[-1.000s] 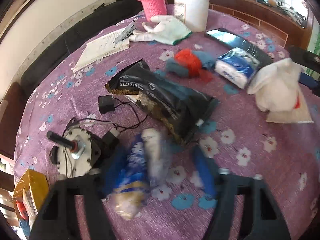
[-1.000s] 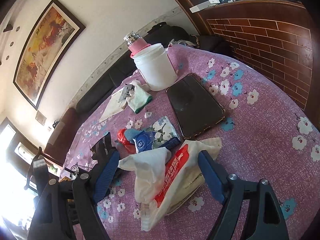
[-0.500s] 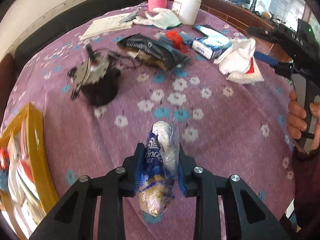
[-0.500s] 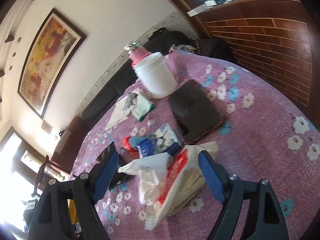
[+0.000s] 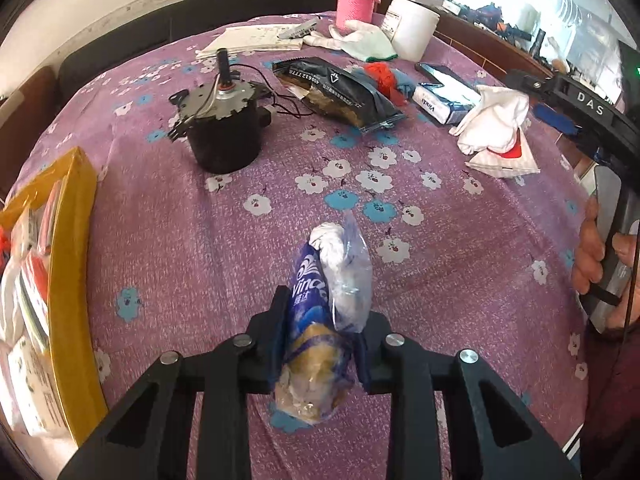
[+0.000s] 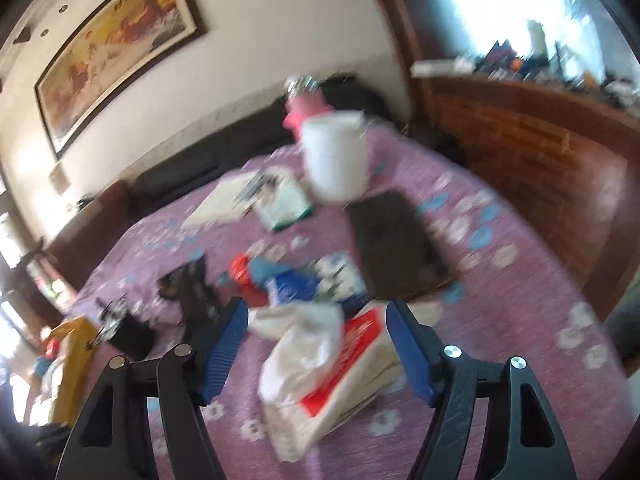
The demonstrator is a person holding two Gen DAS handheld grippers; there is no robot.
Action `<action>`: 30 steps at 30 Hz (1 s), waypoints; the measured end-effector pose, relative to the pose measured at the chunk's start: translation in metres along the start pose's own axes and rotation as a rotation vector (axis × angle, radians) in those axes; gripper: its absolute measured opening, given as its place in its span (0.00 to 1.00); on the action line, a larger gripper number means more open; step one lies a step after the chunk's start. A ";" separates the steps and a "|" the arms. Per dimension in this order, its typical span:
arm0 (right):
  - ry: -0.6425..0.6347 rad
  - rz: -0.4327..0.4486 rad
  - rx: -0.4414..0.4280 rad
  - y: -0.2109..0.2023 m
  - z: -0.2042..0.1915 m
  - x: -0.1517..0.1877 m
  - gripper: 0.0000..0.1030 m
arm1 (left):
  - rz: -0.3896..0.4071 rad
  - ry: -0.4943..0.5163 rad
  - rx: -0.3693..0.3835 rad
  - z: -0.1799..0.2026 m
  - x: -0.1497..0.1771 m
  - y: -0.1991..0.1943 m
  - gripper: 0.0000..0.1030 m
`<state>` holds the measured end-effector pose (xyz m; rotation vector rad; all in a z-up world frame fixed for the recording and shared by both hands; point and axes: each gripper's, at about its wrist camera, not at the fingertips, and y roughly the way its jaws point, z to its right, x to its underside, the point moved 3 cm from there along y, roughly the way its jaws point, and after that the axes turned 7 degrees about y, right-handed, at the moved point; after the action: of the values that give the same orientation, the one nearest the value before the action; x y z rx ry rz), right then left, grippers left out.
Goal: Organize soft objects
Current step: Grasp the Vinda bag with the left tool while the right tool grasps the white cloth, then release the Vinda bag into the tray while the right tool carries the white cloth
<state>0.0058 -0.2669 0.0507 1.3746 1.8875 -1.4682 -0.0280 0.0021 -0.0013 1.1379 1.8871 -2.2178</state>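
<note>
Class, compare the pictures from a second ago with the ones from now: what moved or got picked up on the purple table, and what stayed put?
The left hand-held gripper closed on the blue tissue pack and lifted it clear of the table, towards the yellow box. The right hand-held gripper is closing around the white tissue pack, which still lies on the cloth, not yet clamped. The motor, black bag and white jar stayed put.

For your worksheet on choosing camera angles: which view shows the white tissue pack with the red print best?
The left wrist view: the white tissue pack lies sharp and whole on the purple tablecloth. The right wrist view shows it nearer, between the closing right gripper pads, but motion-blurred.
</note>
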 end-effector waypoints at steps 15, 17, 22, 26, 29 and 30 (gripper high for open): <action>0.180 -0.116 -0.198 0.011 0.021 -0.001 0.74 | 0.253 -0.217 0.118 -0.036 0.032 -0.097 0.26; 0.214 -0.124 -0.209 0.009 0.027 -0.002 0.73 | 0.274 -0.231 0.107 -0.047 0.040 -0.112 0.26; 0.256 -0.147 -0.122 -0.005 0.051 0.000 0.73 | 0.316 -0.279 0.039 -0.087 0.064 -0.143 0.26; 0.224 -0.189 -0.089 -0.010 0.050 0.002 0.66 | 0.322 -0.346 0.018 -0.115 0.088 -0.149 0.26; 0.098 -0.164 -0.068 -0.012 0.025 -0.006 0.66 | 0.315 -0.386 0.012 -0.127 0.103 -0.147 0.26; 0.020 -0.171 -0.065 -0.007 0.008 -0.008 0.66 | 0.313 -0.396 0.009 -0.130 0.108 -0.149 0.26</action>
<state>0.0010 -0.2776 0.0575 1.2293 2.0909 -1.4621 -0.1079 0.2008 0.0676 0.8429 1.4371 -2.0856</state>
